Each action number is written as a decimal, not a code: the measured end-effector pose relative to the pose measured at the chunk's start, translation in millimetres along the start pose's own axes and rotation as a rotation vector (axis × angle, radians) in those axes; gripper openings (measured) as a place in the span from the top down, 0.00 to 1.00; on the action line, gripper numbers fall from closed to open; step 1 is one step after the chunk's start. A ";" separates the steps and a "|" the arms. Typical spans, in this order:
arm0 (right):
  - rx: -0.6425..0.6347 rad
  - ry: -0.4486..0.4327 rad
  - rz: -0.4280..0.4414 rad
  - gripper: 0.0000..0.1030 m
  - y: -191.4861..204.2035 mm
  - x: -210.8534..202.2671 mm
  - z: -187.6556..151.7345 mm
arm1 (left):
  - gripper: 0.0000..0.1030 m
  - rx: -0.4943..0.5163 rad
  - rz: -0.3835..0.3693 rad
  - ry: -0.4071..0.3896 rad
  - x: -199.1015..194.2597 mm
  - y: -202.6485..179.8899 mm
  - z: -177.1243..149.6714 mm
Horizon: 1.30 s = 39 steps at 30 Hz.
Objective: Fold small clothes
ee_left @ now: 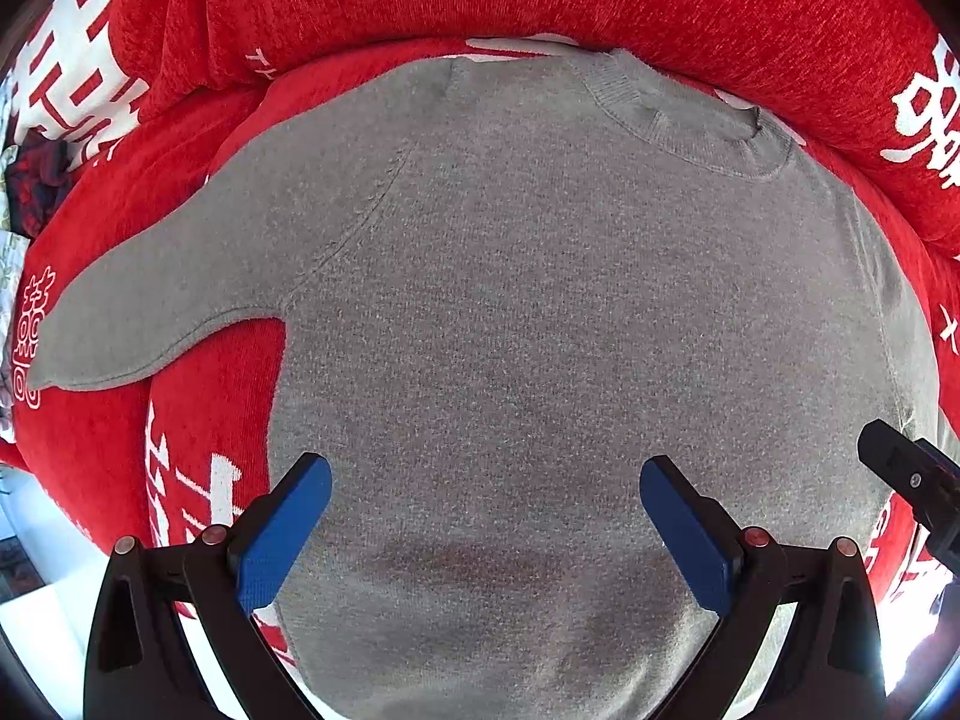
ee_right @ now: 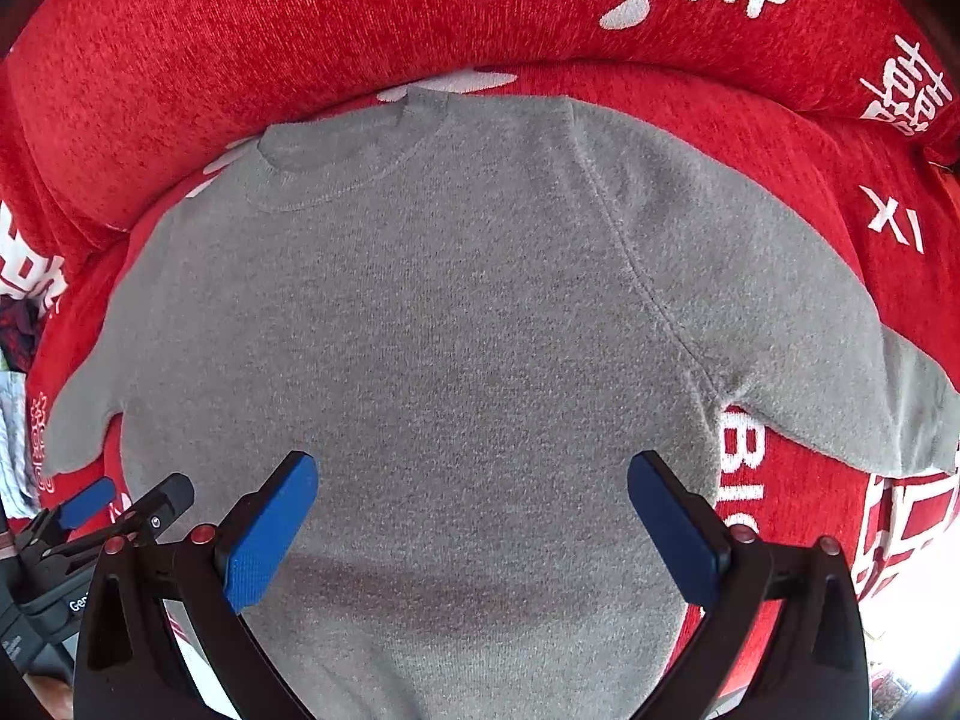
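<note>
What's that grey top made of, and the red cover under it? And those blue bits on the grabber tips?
The grey sweater looks like a soft fine knit, matte and slightly fuzzy, with a ribbed collar. The red cover looks like a plush, chenille-like weave, its white characters seemingly woven in. The blue pads seem to be textured rubber or plastic; I cannot tell which.

Sweater [ee_left: 540,330] flat on sofa seat [ee_left: 210,420]

Bright daylight, blown-out glare at lower corners, fisheye-warped edges.
</note>
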State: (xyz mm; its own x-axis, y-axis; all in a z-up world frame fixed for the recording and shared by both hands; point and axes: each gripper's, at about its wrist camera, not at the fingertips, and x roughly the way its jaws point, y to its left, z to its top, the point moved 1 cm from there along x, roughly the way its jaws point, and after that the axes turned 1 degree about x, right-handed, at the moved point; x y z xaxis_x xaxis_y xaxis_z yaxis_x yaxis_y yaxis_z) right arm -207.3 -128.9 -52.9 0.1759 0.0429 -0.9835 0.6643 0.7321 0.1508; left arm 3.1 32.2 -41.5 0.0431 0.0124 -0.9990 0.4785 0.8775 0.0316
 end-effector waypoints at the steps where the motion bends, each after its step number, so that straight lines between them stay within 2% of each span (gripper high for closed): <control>1: -0.002 0.001 0.000 0.00 0.0 0.1 -0.2 | 0.00 -0.001 0.000 0.001 0.0 0.6 0.6; 39: -0.022 -0.018 0.000 0.00 8.4 -2.6 -7.0 | 0.00 -0.026 0.003 -0.009 1.2 18.0 0.8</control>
State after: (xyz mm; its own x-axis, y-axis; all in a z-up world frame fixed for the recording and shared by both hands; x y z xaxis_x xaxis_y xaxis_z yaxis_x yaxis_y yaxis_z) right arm -207.2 -118.0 -49.8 0.1891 0.0313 -0.9815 0.6480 0.7470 0.1487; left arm 12.5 47.7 -42.1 0.0523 0.0108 -0.9986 0.4554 0.8897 0.0335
